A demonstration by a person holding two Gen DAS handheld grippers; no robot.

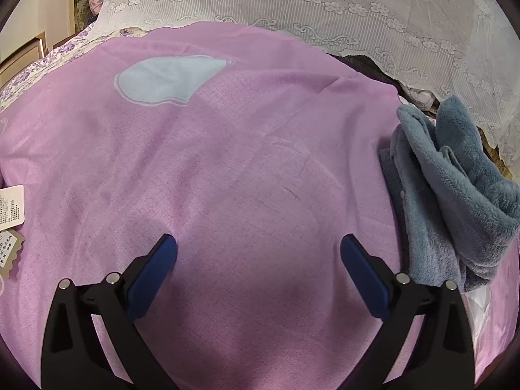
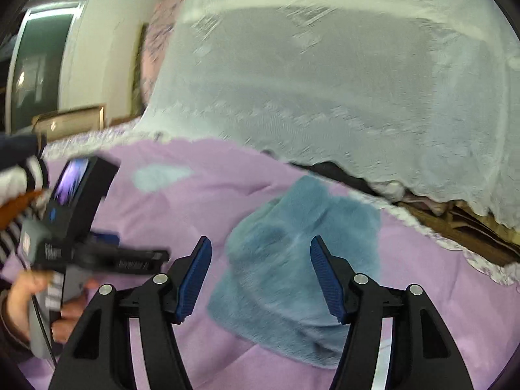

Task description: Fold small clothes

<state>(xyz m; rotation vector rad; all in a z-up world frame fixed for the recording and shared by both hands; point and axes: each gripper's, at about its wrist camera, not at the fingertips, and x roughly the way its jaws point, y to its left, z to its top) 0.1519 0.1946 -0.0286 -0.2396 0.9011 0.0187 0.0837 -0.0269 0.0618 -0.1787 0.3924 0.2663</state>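
A fluffy blue-grey small garment [image 1: 448, 191] lies folded in a bundle on the pink bedspread [image 1: 227, 162], at the right of the left wrist view. In the right wrist view the same garment [image 2: 292, 260] lies just ahead of and between the fingers. My left gripper [image 1: 258, 243] is open and empty above bare pink cloth, left of the garment. My right gripper [image 2: 260, 247] is open and empty, hovering over the garment. The left gripper's body [image 2: 74, 227] shows at the left of the right wrist view, held by a hand.
A white lace cover [image 1: 325, 9] drapes over a raised bulk at the back, also in the right wrist view [image 2: 325, 81]. Paper tags [image 1: 11, 208] lie at the left edge. A pale blue patch [image 1: 169, 79] marks the bedspread. Dark items [image 1: 373, 65] sit under the lace edge.
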